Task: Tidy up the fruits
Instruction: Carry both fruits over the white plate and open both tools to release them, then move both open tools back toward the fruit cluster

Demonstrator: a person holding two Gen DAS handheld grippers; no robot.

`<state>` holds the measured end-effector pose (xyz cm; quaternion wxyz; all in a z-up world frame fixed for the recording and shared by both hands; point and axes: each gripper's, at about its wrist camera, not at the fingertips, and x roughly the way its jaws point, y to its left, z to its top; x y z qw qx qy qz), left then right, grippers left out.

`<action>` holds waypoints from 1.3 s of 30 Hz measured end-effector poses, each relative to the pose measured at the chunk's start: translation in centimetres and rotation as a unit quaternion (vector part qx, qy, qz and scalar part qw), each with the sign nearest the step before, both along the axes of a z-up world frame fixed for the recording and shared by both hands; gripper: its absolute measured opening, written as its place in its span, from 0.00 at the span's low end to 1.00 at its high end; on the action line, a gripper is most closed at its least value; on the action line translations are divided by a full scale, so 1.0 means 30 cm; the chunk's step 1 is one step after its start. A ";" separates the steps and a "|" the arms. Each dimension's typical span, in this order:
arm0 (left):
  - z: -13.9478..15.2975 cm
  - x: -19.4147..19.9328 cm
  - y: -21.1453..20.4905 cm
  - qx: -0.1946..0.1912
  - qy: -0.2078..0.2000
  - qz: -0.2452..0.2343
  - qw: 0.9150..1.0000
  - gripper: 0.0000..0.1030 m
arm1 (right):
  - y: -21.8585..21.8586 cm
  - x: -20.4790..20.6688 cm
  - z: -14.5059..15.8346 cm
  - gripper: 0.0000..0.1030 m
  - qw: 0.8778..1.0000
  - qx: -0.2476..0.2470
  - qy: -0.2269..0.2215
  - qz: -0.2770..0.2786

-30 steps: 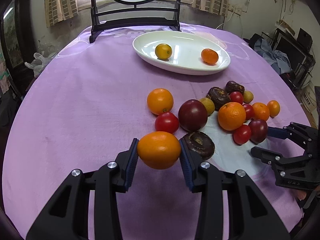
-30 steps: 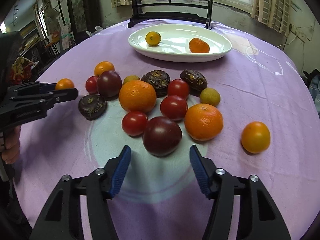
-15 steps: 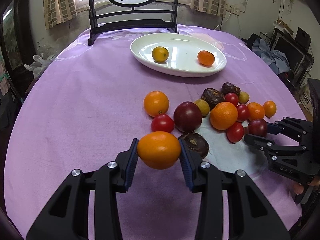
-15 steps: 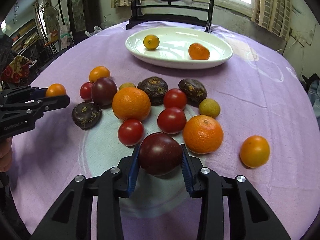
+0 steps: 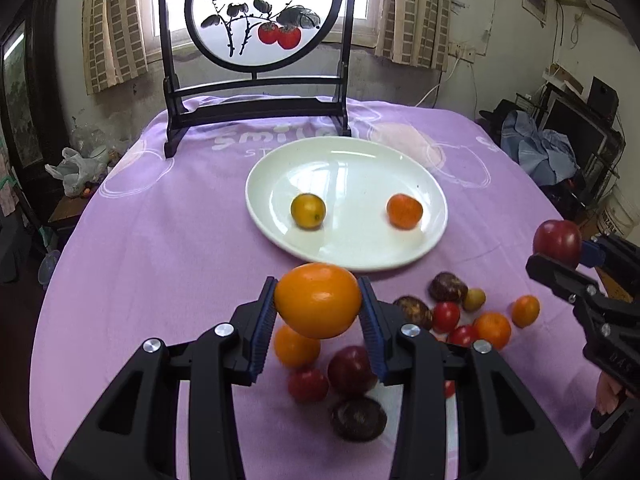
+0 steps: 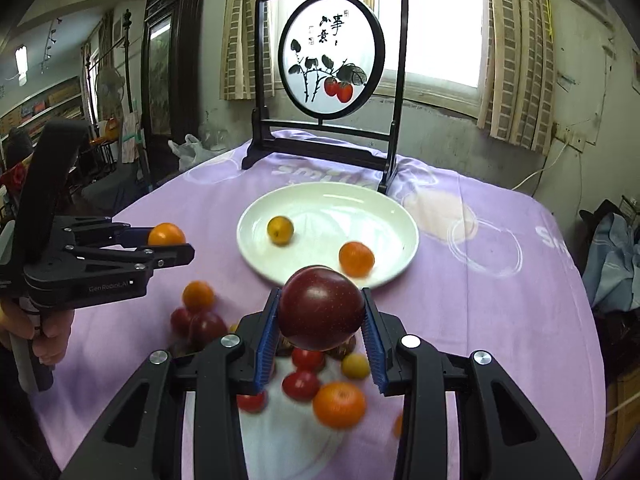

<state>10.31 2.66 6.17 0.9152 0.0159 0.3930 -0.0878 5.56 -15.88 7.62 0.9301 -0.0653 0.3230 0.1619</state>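
My left gripper (image 5: 318, 308) is shut on an orange (image 5: 318, 300) and holds it in the air, short of the white plate (image 5: 360, 256). My right gripper (image 6: 320, 320) is shut on a dark red plum (image 6: 320, 312), also lifted, just before the plate (image 6: 392, 272). The plate holds a small yellow-orange fruit (image 5: 307, 211) and a small orange fruit (image 5: 404, 211). Several loose fruits (image 5: 460, 320) lie on the purple cloth below both grippers. The right gripper with the plum (image 5: 557, 243) shows at the right of the left wrist view.
A black wooden stand with a round painted panel (image 5: 264, 12) rises behind the plate at the table's far edge. The purple cloth (image 5: 160, 240) covers the round table. Furniture and clutter (image 5: 560, 148) stand beyond the right side.
My right gripper shut on the dark plum and lifted it. Both grippers rose and moved toward the plate with their fruit.
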 end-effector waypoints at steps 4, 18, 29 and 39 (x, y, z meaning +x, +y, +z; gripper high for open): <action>-0.004 0.145 -0.030 0.000 0.003 0.015 1.000 0.38 | 0.036 0.117 -0.031 0.38 1.000 -0.011 0.007 -0.004; -0.162 0.528 -0.048 0.025 0.064 0.069 0.995 0.38 | 0.177 0.392 -0.228 0.38 0.994 -0.039 0.099 -0.006; -0.175 0.589 -0.066 -0.004 0.062 0.082 0.995 0.64 | 0.188 0.420 -0.259 0.46 0.993 -0.034 0.117 -0.008; -0.097 0.419 -0.044 -0.011 0.038 0.059 0.998 0.72 | 0.080 0.270 -0.170 0.54 0.996 -0.008 0.085 -0.011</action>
